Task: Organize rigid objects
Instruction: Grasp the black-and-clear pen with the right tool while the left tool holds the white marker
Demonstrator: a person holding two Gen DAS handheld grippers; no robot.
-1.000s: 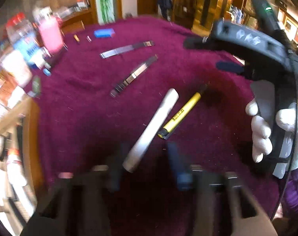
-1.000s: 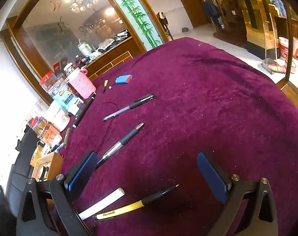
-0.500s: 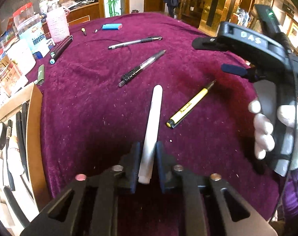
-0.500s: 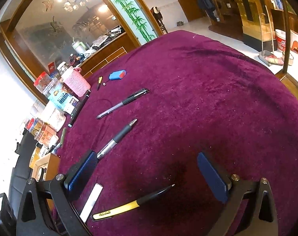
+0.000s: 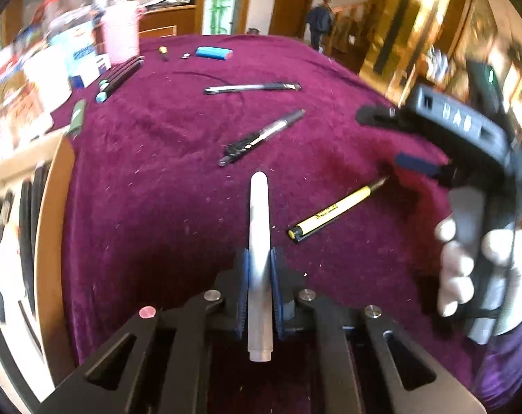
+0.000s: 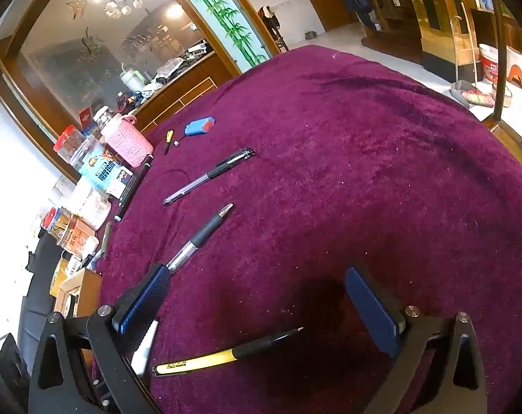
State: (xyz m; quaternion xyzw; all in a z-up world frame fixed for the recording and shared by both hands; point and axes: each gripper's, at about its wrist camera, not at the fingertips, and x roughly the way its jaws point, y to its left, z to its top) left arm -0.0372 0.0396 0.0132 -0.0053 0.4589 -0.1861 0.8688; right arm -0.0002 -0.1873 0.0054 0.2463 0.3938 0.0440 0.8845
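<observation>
Left tongs [image 5: 259,269] clamped on white pen [image 5: 259,227]; right tongs [image 6: 257,305] agape.

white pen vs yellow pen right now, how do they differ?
The white pen is plain white and capped; the yellow pen has a yellow barrel with a black grip and bare tip. The white pen is clamped between the pads of the left gripper, whose jaws have just been closing on it; the yellow pen lies free on the purple cloth, below the open right gripper. Both are slim, rigid sticks.
</observation>
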